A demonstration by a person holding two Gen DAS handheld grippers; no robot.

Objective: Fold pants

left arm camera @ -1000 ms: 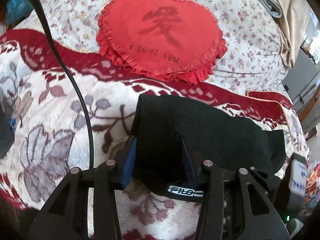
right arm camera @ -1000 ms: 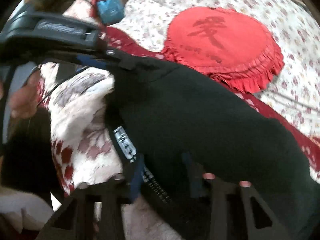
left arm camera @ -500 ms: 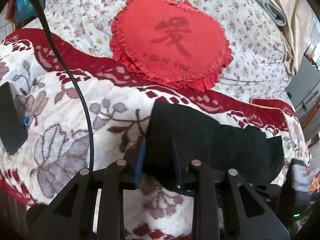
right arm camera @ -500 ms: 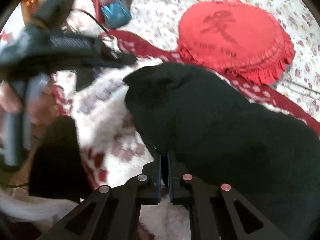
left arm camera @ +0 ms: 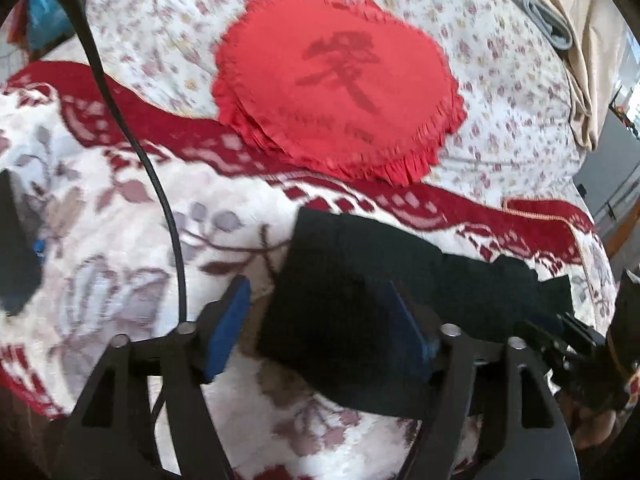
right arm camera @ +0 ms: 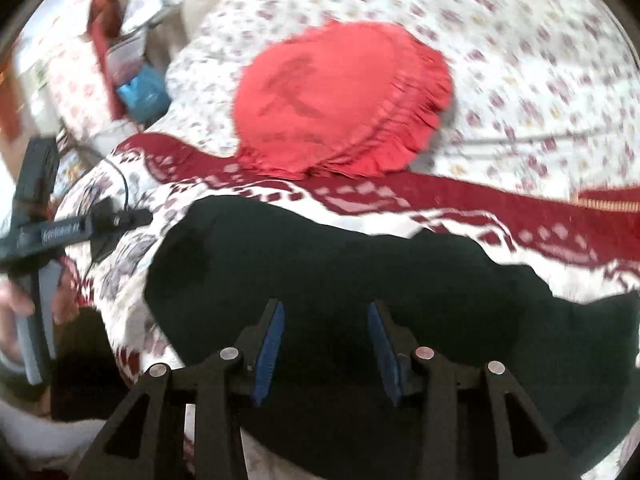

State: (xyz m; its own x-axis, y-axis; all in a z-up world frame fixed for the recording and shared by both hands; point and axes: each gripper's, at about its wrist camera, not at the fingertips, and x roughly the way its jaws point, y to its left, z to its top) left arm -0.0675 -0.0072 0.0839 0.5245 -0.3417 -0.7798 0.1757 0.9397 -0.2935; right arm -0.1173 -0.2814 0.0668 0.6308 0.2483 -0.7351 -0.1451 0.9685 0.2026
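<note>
Black fabric: the pants [left arm camera: 400,280] lie folded into a compact bundle on the floral blanket [left arm camera: 100,240] of the bed, in front of the red heart cushion [left arm camera: 340,84].

Step in hand, as judged: release after a fold. The left claw [left arm camera: 316,328] is spread, its near pad off the cloth at the bundle's left edge. The right claw [right arm camera: 326,340] is likewise spread, both pads over the cloth and gripping nothing.

Next move: withdraw both claws without dragging the top layer, or regrip an edge for another fold.

Clearances: open blanket lies left of the bundle. A black cable [left arm camera: 132,132] crosses it there; keep clear.
</note>
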